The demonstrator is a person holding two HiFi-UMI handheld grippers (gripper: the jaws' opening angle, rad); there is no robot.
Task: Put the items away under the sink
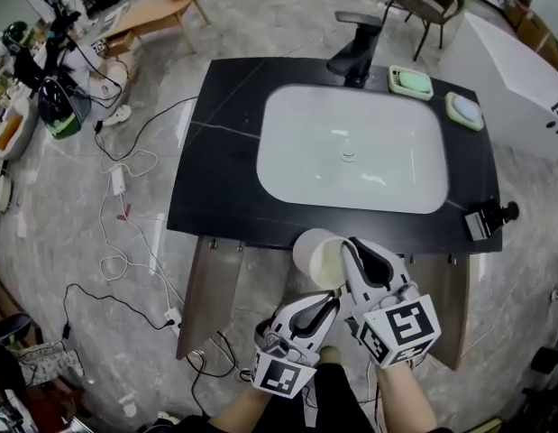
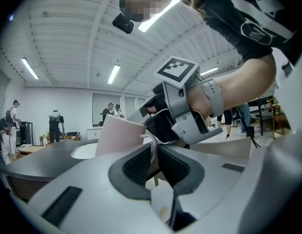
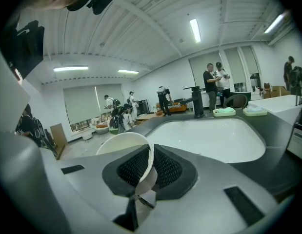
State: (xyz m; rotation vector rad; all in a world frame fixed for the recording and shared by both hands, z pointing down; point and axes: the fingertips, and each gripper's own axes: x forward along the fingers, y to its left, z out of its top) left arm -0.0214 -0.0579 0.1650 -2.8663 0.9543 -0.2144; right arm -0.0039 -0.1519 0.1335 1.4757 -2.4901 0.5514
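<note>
The white mug [image 1: 313,253] hangs tipped on its side just in front of the sink [image 1: 288,142], off the table's [image 1: 224,179] near edge. The right hand-held gripper [image 3: 150,164] is clamped on the mug's thin rim wall. The left hand-held gripper [image 2: 154,159] stands narrowly apart around the handle, not pinching it. On so slim a pinch the mug could swivel, slip, or clip the table edge. Mug and sink look empty. Behind the sink, two soap dishes [image 1: 410,81] each hold something.
</note>
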